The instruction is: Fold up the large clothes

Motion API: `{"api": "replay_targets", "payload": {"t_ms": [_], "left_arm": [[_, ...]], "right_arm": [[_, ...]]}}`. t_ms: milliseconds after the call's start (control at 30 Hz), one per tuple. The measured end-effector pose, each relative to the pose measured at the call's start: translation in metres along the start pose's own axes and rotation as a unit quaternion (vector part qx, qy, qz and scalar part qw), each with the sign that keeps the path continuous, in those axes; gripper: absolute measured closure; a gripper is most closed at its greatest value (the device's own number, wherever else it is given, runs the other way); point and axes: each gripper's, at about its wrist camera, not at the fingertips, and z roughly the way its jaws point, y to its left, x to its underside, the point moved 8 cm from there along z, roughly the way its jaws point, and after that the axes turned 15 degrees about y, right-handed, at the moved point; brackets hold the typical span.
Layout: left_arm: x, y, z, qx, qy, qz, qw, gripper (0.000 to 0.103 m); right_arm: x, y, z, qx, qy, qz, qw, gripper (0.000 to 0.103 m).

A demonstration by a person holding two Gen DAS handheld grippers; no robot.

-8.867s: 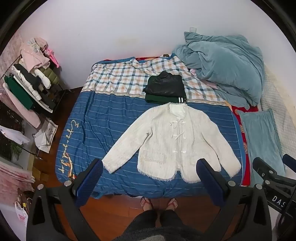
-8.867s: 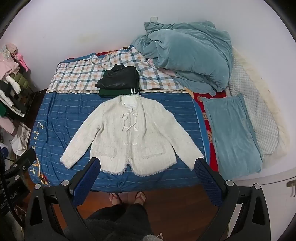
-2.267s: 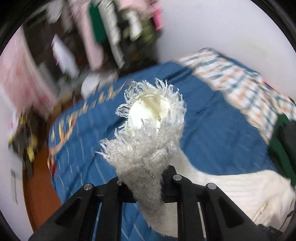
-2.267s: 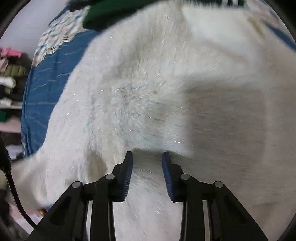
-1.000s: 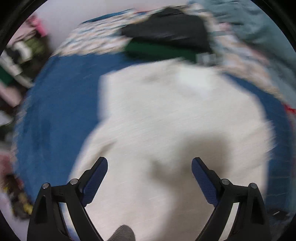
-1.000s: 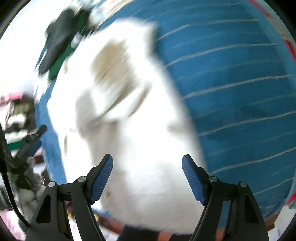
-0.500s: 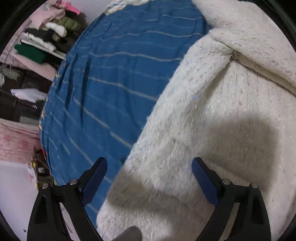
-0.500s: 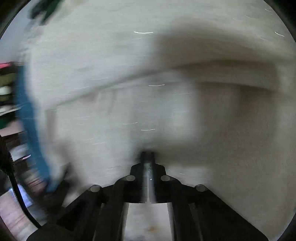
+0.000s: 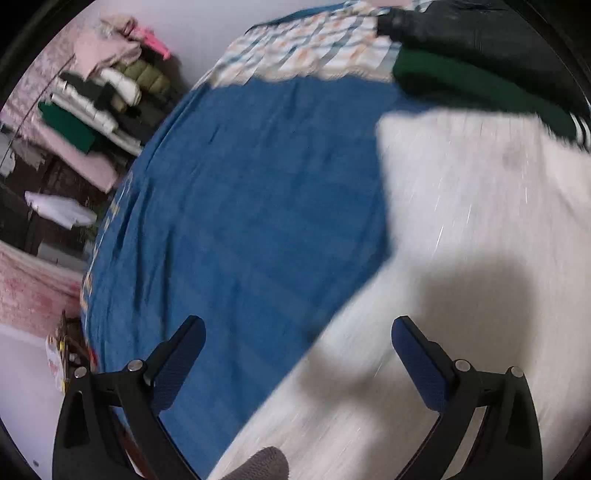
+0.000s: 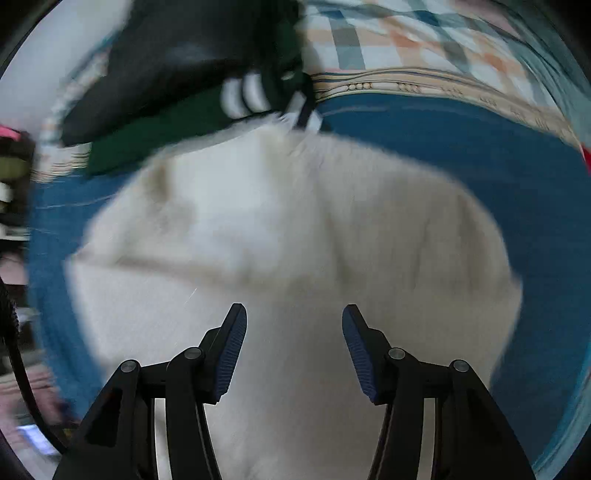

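A white fuzzy jacket (image 9: pixel 461 229) lies on the blue striped bedspread (image 9: pixel 251 221), its sleeves folded in over the body. My left gripper (image 9: pixel 297 354) is open and empty, above the jacket's left edge where it meets the bedspread. In the right wrist view the jacket (image 10: pixel 295 236) fills the middle. My right gripper (image 10: pixel 293 343) is open and empty just over the jacket's body. Both views are motion-blurred.
Folded black and green clothes (image 9: pixel 480 66) lie just beyond the jacket's collar, also in the right wrist view (image 10: pixel 177 81). A checked sheet (image 10: pixel 406 33) covers the bed's far part. A rack of clothes (image 9: pixel 96 96) stands left of the bed.
My right gripper has opened from shut and pulled back from the jacket. My left gripper stays open and has swung up, showing more of the bedspread and the folded pile.
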Motion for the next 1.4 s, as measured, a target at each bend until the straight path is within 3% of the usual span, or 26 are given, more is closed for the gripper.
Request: {"api": "replay_targets", "payload": {"t_ms": [67,100,133,233,367,500,567,600,633,733,800,967,1067,1133,1200,1233,1267,1333,1400], "left_arm": [[-0.027,-0.028,0.013,-0.008,0.005,0.028,0.9996,0.0],[-0.036,-0.038,0.021,-0.014,0.006,0.043,0.999,0.0],[-0.043,-0.047,0.025,-0.028,0.006,0.059,0.9979,0.0],[-0.052,-0.056,0.027,-0.042,-0.007,0.08,0.9959,0.0],[-0.048,-0.051,0.026,-0.031,-0.004,0.078,0.9965,0.0],[-0.047,-0.04,0.013,-0.028,-0.011,0.072,0.9969,0.0],[-0.048,-0.026,-0.003,-0.012,-0.018,0.06,0.9979,0.0],[-0.044,-0.019,-0.014,-0.001,-0.022,0.052,0.9984,0.0],[-0.042,-0.011,-0.022,0.007,-0.024,0.046,0.9986,0.0],[-0.016,0.0,-0.049,0.039,-0.018,0.034,0.9985,0.0],[0.01,-0.007,-0.058,0.059,0.0,0.042,0.9974,0.0],[0.073,-0.066,-0.044,0.069,0.047,0.089,0.9925,0.0],[0.1,-0.099,-0.028,0.043,0.049,0.095,0.9933,0.0],[0.113,-0.116,-0.001,0.003,0.062,0.096,0.9934,0.0],[0.119,-0.119,0.011,-0.008,0.054,0.076,0.9956,0.0],[0.12,-0.118,0.01,-0.006,0.041,0.057,0.9975,0.0],[0.12,-0.116,0.008,-0.007,0.04,0.051,0.9979,0.0],[0.122,-0.113,0.003,-0.025,0.039,0.045,0.9979,0.0],[0.126,-0.104,0.0,-0.04,0.055,0.028,0.9973,0.0]], "right_arm": [[-0.017,-0.004,0.029,0.026,0.039,0.005,0.999,0.051],[-0.022,-0.002,0.032,0.025,0.035,0.01,0.999,0.061],[-0.025,0.005,0.027,0.024,0.026,0.002,0.999,0.086],[-0.032,0.015,0.002,0.02,-0.013,0.005,1.0,0.094],[-0.044,0.012,-0.026,-0.026,-0.063,0.051,0.996,0.094],[-0.054,0.002,-0.008,-0.067,0.009,0.049,0.997,0.09],[-0.054,-0.005,-0.03,-0.098,0.023,0.022,0.995,0.075],[-0.047,-0.013,-0.047,-0.109,0.016,0.011,0.994,0.054],[-0.033,-0.021,-0.07,-0.112,0.0,-0.002,0.994,0.042],[0.012,-0.067,-0.122,-0.084,-0.025,-0.007,0.996,0.041],[0.062,-0.104,-0.124,-0.065,-0.021,0.007,0.998,0.041],[0.139,-0.179,-0.077,-0.033,0.026,0.043,0.998,0.041],[0.143,-0.2,-0.043,-0.064,0.036,0.051,0.996,0.041],[0.129,-0.195,-0.02,-0.083,0.027,0.02,0.996,0.041],[0.115,-0.186,0.018,-0.091,0.041,-0.011,0.995,0.042],[0.108,-0.193,0.039,-0.056,0.05,-0.017,0.997,0.052],[0.102,-0.194,0.05,-0.05,0.052,-0.021,0.997,0.06],[0.1,-0.199,0.047,-0.066,0.055,-0.014,0.996,0.064],[0.104,-0.208,0.03,-0.054,0.063,-0.011,0.996,0.064]]}}
